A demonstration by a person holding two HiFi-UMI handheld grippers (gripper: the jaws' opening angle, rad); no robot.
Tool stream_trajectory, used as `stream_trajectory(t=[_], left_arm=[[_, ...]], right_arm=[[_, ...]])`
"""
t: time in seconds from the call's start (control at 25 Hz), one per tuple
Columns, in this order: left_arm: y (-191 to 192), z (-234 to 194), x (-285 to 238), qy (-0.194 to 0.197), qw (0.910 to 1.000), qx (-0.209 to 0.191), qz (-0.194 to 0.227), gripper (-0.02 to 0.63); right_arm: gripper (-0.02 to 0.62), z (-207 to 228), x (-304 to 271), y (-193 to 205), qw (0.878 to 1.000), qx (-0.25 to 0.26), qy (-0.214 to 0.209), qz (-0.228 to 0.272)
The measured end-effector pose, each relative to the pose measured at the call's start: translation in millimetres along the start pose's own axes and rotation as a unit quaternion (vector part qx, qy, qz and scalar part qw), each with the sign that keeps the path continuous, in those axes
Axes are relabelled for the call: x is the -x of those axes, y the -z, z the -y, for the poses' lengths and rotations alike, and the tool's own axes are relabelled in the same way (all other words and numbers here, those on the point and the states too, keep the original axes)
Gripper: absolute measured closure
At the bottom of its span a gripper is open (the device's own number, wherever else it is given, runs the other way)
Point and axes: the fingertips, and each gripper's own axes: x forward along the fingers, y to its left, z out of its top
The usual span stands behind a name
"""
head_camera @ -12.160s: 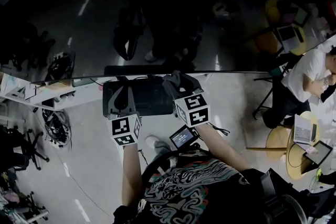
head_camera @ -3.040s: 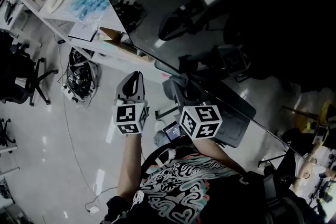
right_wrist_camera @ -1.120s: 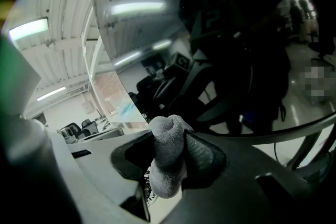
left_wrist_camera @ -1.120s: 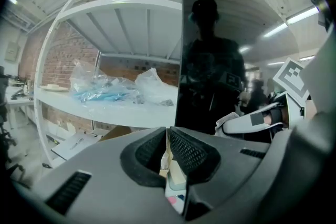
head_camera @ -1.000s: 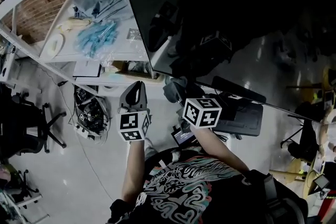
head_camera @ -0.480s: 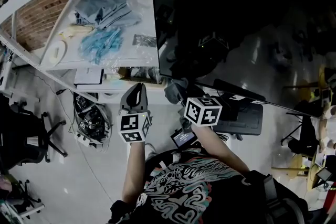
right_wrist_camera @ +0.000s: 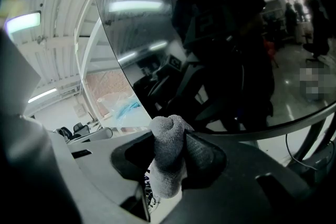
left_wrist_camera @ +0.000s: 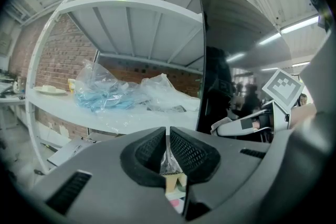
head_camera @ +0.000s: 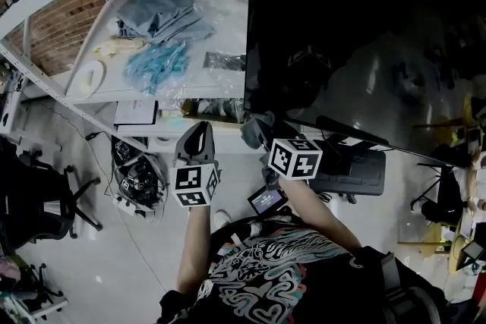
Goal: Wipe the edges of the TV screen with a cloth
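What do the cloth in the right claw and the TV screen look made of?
Cloth: soft grey textile, probably knit or fleece. It looks matte and fuzzy, and it is bunched into a rounded fold in the right claw.
TV screen: dark, glossy hard panel, either glass or plastic; the look does not settle which. It gives sharp, mirror-like reflections.

cluttered shelf (head_camera: 114, 92) beside tv screen (head_camera: 364, 34)
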Motion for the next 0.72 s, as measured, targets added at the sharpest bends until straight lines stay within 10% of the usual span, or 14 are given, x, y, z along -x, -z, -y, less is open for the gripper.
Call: stream_trajectory(t=[0.72], left_arm=[[-5.3,-19.9,16.1,0.056,0.998,-0.029,-0.003,0.571]], right_arm=[[0.433,-45.4,-7.2,-3.0,0.998,0.051,0.001,0.029]])
